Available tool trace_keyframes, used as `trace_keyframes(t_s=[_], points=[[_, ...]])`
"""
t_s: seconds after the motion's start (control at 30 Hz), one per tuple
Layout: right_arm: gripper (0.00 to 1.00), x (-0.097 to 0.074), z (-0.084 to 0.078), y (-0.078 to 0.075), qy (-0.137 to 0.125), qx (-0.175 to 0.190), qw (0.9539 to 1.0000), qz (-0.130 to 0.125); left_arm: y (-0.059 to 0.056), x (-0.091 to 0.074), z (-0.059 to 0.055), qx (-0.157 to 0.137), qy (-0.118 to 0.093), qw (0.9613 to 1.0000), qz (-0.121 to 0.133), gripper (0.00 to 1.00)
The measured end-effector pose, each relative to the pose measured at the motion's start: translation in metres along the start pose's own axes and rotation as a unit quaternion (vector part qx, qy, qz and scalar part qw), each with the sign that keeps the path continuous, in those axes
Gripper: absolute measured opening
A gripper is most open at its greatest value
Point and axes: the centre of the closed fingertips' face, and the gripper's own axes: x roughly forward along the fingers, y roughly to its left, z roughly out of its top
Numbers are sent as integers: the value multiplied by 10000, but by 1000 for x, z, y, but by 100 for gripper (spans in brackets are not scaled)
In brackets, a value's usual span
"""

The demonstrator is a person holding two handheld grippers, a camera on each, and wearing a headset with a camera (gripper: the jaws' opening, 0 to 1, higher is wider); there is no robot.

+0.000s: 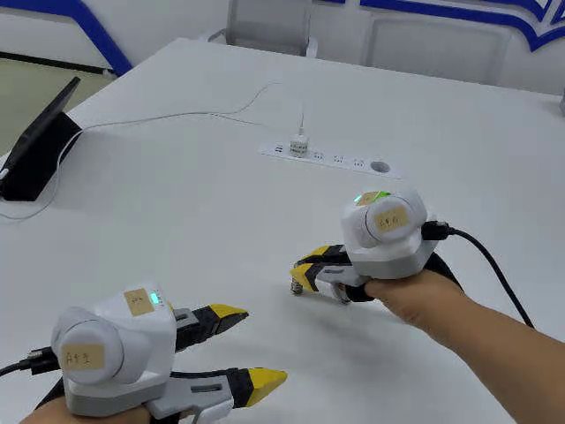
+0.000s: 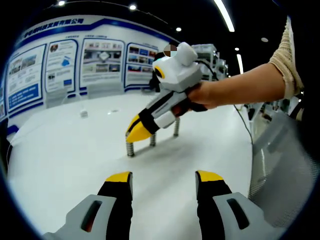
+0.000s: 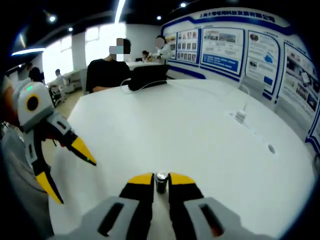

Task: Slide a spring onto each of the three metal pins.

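Three short metal pins stand upright in a row on the white table [image 1: 177, 221]. In the left gripper view the nearest pin [image 2: 130, 149] carries a coiled spring; the middle pin [image 2: 152, 140] and far pin [image 2: 176, 127] stand behind it. My right gripper [image 2: 136, 134] points down at the nearest pin, its yellow tips closed around the top. In its own view my right gripper [image 3: 161, 179] is shut on a small metal cylinder, the spring [image 3: 161, 182]. My left gripper [image 1: 252, 346] hovers open and empty at the front left, a short way from the pins [image 1: 297, 289].
A white power strip [image 1: 331, 159] with a plugged-in adapter [image 1: 299, 144] lies at mid-table, its thin cable running left. A black tablet stand [image 1: 35, 146] sits at the left edge. A chair [image 1: 269, 22] stands beyond the table. People sit at the far side [image 3: 107, 70].
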Motion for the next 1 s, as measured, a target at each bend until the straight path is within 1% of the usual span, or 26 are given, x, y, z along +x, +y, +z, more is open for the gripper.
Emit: trace_keyframes(t_s=[0.3, 0.57, 1.0], points=[[16, -8, 3, 0, -118, -31, 9999, -71, 3, 0, 3, 36, -10, 10000, 29, 52], [18, -23, 4, -1, -253, 5, 9995, -177, 5, 2, 7, 59, -35, 10000, 36, 52], [21, -48, 5, 7, -497, 44, 9984, -278, 6, 4, 13, 110, -62, 9999, 21, 53]])
